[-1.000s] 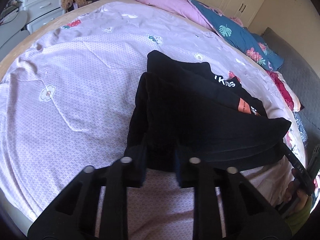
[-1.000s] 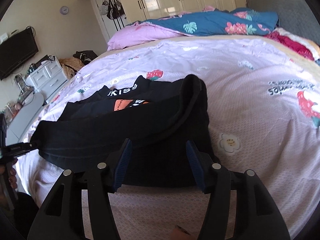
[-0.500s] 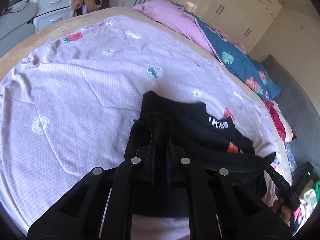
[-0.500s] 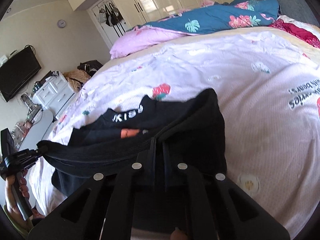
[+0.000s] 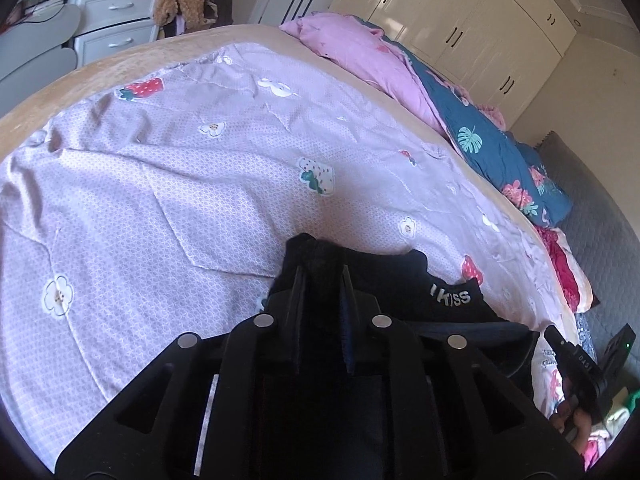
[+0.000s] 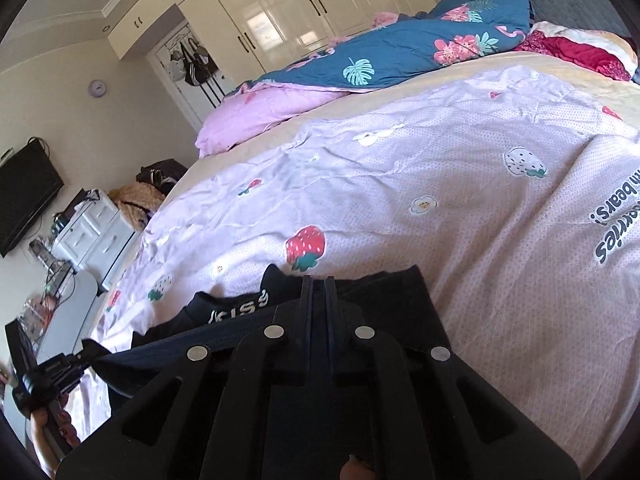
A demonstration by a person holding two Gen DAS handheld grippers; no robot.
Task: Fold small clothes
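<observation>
A black garment (image 5: 400,280) with white "KISS" lettering (image 5: 454,300) lies on the bed, its near edge lifted and stretched between both grippers. My left gripper (image 5: 322,276) pinches a bunched fold of that black cloth; its jaws are opening slightly, with the cloth still between the pads. In the right wrist view the garment (image 6: 392,300) lies under my right gripper (image 6: 319,284), which is shut tight on its edge. The taut hem runs left to the other gripper (image 6: 52,372), held by a hand. The garment's lower part is hidden behind the gripper bodies.
The lilac bedspread (image 5: 160,200) with strawberry and flower prints covers the bed. A pink and blue duvet (image 5: 480,140) is piled along the far side. A white dresser (image 5: 116,12) and a wall TV (image 6: 24,200) stand beyond the bed's left edge.
The right gripper, open a second ago, closed on the garment's near edge. Both grippers lifted the edge and carried it forward over the garment toward the lettering.
</observation>
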